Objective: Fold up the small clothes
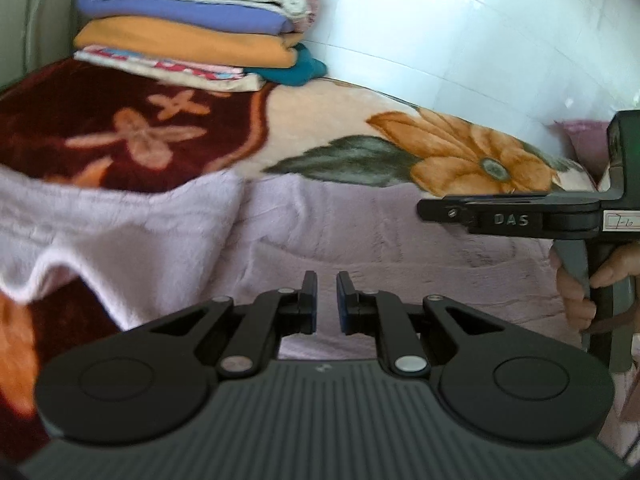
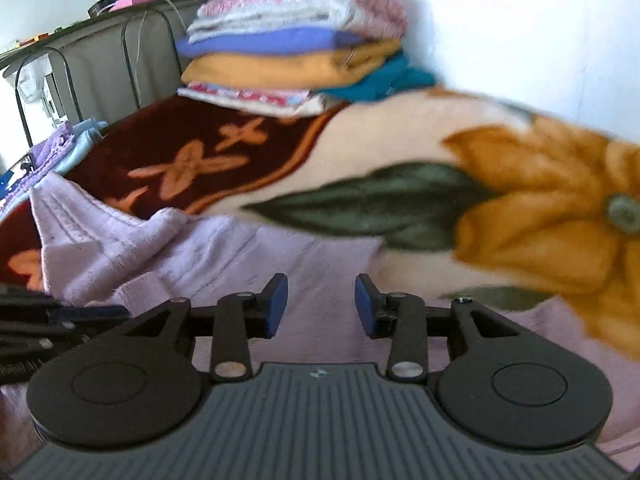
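both hand-held grippers (image 1: pixel 327 298) (image 2: pixel 321 304) over rumpled lilac garment (image 1: pixel 360 232).

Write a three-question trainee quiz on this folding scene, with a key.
1. True or false: the right gripper is clamped on the lilac garment.
2. Which colour lies directly under the purple-blue item in the folded stack? A) teal B) orange C) white
3. Fill in: the left gripper has its jaws nearly ____, with only a narrow gap.

Key: 1 false, its jaws stand apart above the cloth; 2 B; 3 closed.
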Demonstrator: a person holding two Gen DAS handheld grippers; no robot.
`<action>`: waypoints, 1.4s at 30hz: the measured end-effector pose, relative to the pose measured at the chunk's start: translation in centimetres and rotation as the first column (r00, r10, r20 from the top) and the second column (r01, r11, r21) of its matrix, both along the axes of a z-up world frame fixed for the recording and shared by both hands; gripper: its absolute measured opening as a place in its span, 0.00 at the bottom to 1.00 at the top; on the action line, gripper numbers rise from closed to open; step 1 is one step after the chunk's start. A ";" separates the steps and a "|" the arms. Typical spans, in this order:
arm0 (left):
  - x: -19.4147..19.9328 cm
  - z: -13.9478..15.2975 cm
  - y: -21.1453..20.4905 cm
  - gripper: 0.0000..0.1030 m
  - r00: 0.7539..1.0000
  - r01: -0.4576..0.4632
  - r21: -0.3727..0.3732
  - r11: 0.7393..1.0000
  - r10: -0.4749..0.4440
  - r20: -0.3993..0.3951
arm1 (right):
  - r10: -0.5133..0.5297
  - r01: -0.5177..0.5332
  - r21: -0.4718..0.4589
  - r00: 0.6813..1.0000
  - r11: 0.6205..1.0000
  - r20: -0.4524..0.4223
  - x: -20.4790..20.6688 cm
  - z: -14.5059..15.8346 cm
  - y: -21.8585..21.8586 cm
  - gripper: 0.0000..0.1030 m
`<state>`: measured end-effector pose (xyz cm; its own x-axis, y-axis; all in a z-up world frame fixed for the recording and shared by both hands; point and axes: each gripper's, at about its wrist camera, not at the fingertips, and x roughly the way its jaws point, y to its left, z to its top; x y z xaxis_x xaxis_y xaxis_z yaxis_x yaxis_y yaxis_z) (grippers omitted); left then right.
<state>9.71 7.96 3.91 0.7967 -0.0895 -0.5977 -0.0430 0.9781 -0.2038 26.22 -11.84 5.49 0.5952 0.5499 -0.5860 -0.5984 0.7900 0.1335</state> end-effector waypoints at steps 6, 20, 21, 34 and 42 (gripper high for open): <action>3.1 1.7 -0.9 0.13 0.997 0.067 0.034 0.997 -0.065 -0.049 | -0.010 0.010 -0.061 1.000 0.998 -0.003 3.6 0.2 -4.3 0.42; 9.7 0.0 -4.7 0.13 0.987 0.125 0.019 0.992 -0.122 -0.104 | 0.275 -0.300 -0.187 0.950 0.936 -0.148 7.1 -1.8 -1.0 0.30; 9.9 -0.3 -4.8 0.13 0.986 0.130 0.028 0.991 -0.126 -0.106 | 0.274 -0.299 -0.175 0.949 0.938 -0.154 7.2 -1.6 -1.2 0.30; 10.5 -2.5 -5.3 0.13 0.984 0.150 0.054 0.987 -0.143 -0.108 | 0.389 -0.436 -0.251 0.895 0.864 -0.217 7.2 -1.6 0.4 0.29; 10.4 -2.6 -5.4 0.13 0.988 0.130 0.048 0.990 -0.125 -0.094 | 0.387 -0.392 -0.335 0.918 0.857 -0.084 4.3 -0.3 0.8 0.05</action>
